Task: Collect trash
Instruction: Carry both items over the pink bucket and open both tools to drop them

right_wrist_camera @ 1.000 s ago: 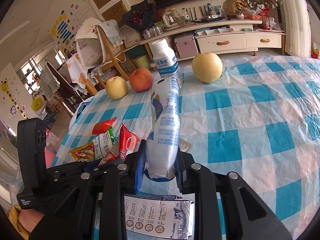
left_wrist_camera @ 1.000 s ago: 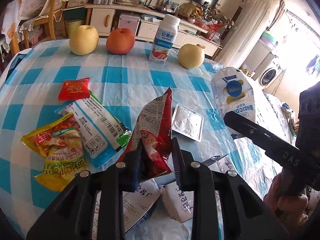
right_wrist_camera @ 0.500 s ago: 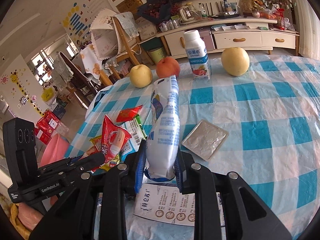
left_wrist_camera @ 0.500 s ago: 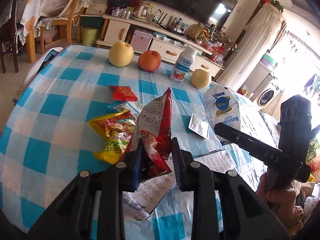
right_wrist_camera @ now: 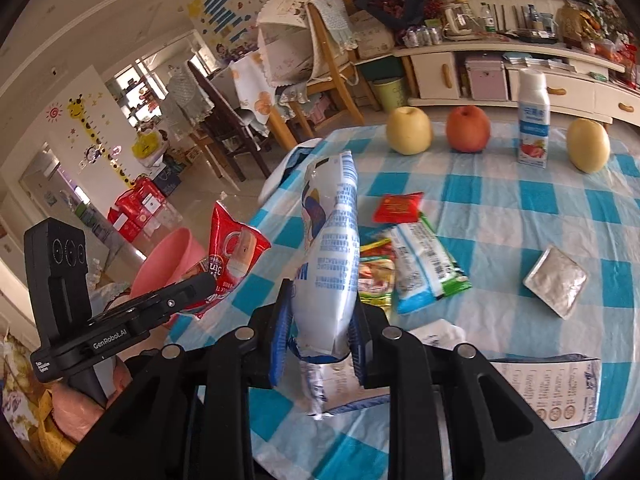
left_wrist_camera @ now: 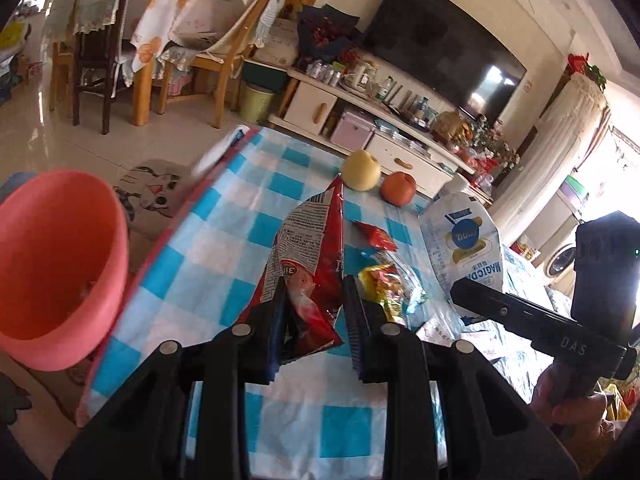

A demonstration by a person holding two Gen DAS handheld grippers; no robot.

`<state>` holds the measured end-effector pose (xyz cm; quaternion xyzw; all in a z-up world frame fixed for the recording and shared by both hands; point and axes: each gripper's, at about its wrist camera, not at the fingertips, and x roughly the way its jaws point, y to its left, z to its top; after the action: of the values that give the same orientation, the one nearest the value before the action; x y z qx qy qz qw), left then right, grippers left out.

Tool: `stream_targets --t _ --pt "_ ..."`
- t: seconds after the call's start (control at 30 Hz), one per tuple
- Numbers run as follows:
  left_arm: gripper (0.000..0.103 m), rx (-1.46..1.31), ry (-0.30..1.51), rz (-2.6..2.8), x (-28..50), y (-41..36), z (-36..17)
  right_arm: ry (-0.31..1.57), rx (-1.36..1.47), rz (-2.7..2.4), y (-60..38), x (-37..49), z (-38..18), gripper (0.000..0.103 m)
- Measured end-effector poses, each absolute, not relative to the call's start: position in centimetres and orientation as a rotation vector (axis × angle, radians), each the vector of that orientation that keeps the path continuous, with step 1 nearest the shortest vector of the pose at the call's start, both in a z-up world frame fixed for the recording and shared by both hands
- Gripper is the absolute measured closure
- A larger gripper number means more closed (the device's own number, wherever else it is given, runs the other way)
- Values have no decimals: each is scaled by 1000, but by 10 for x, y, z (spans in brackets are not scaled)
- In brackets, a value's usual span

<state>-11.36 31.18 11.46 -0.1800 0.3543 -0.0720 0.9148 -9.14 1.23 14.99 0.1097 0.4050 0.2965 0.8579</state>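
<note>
Fingers of the left gripper (left_wrist_camera: 314, 312) are pinching a red snack wrapper (left_wrist_camera: 310, 264), holding it upright above the blue-checked tablecloth (left_wrist_camera: 224, 248), near the table's edge. A pink basin (left_wrist_camera: 60, 264) is sitting off that edge, to the left. The right gripper (left_wrist_camera: 472, 300) is showing at the right, clamping a white milk-powder bag (left_wrist_camera: 466, 240).

From the right wrist, the right gripper (right_wrist_camera: 318, 332) is squeezing that white bag (right_wrist_camera: 332, 264) upright over the table. More wrappers are lying beyond: a green-and-white packet (right_wrist_camera: 424, 264), a small red sachet (right_wrist_camera: 398, 206), a foil tray (right_wrist_camera: 556, 286).
</note>
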Motion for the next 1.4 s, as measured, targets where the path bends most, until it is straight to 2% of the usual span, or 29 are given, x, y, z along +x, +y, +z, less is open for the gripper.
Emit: stream_targets --t 0.47,0.7,0.77,0.8,0.83,0.87,0.93,0.97,1.03,1.1,1.2,1.4 --pt "75 -545 651 198 -151 483 100 862 100 963 226 -93 194 76" --pt "74 -590 715 269 -136 522 67 915 60 1060 319 -73 177 76" --pt "72 -584 733 284 -136 527 58 933 37 1063 338 -70 164 74" --pt "66 -571 732 292 -135 528 56 946 18 1061 348 -67 155 74" --pt "55 -555 724 301 -136 527 56 958 0 1051 355 -64 149 66" --pt "50 -534 711 313 -137 526 57 965 -16 1031 359 -62 142 61" --pt "31 -488 681 341 -139 523 61 964 -7 1002 357 -60 131 51" --pt "28 -457 653 348 -141 520 65 969 14 996 351 -59 127 47" --pt "18 -406 614 339 -145 512 73 970 46 948 336 -57 121 30" --pt "16 -358 584 331 -149 504 85 949 49 904 322 -59 120 29" --pt "15 -335 545 322 -152 494 101 896 9 815 302 -67 118 19" --pt "15 -294 491 286 -154 463 125 835 32 752 257 -76 121 18"
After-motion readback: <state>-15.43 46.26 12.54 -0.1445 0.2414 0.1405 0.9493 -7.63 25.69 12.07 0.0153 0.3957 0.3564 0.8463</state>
